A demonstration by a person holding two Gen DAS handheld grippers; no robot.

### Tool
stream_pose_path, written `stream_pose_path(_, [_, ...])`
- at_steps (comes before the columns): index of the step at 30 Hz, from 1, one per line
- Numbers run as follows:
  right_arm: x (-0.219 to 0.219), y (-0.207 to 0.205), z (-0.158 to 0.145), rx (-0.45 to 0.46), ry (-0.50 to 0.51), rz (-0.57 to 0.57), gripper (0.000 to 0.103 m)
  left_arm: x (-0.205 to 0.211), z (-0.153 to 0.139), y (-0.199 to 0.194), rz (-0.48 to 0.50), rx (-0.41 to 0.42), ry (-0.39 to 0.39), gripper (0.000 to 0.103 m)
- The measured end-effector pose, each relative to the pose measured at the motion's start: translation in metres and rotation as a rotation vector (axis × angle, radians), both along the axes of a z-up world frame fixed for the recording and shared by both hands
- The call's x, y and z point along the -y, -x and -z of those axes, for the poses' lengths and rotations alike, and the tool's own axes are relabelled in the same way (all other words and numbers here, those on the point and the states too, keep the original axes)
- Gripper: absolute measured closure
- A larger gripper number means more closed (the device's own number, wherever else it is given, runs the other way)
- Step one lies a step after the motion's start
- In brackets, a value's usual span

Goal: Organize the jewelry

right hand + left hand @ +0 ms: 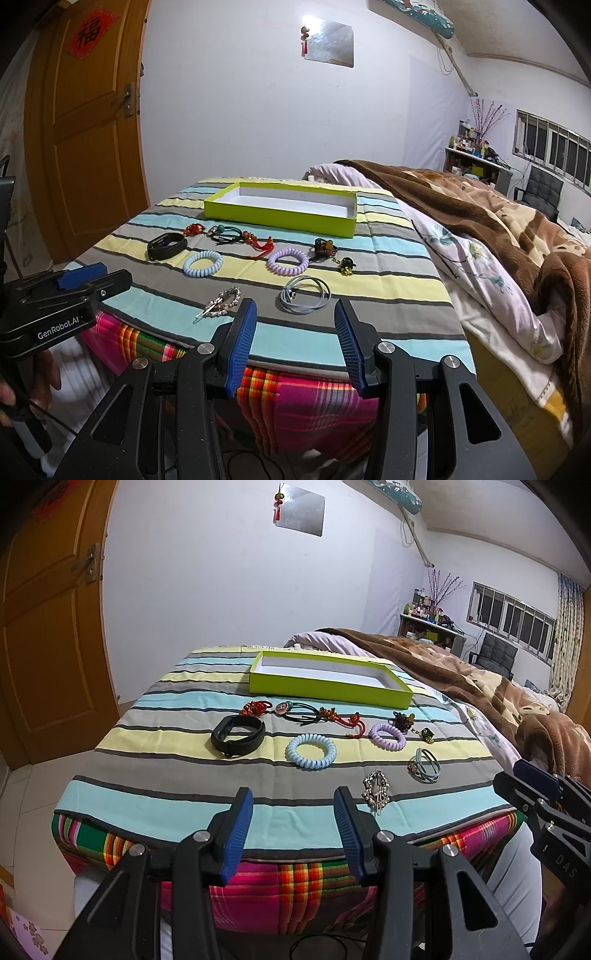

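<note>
An empty lime-green box (325, 691) (273, 218) sits at the far side of the striped cloth. In front of it lie a black wristband (238, 734) (166, 246), a light blue coil tie (311, 752) (202, 263), a purple coil tie (388, 734) (287, 261), red knot charms (255, 707), a black cord tie (306, 714), a grey strap bracelet (426, 766) (304, 293) and a rhinestone clip (376, 787) (219, 305). My left gripper (293, 834) and right gripper (295, 347) are open and empty, held at the near edge of the cloth.
The striped cloth (166, 782) covers a small table with a plaid cloth (295, 897) underneath. A bed with a brown blanket (498, 221) lies to the right. A wooden door (85, 129) is at the left. The left gripper also shows in the right wrist view (79, 282).
</note>
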State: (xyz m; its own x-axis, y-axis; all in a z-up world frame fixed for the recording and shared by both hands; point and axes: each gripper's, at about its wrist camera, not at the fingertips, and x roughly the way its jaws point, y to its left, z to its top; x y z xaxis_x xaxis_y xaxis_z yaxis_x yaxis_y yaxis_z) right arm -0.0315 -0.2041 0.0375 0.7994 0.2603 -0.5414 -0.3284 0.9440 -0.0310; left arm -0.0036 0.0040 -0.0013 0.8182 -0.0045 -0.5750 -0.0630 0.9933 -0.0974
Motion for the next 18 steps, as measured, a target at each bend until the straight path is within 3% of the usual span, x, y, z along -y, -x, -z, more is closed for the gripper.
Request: stream_pose_path(18, [0.0014,-0.0002,0.0012,-0.004,-0.004,0.000,0.058,0.0036,0.0019,0.0016,0.009,-0.003,-0.002,0.056])
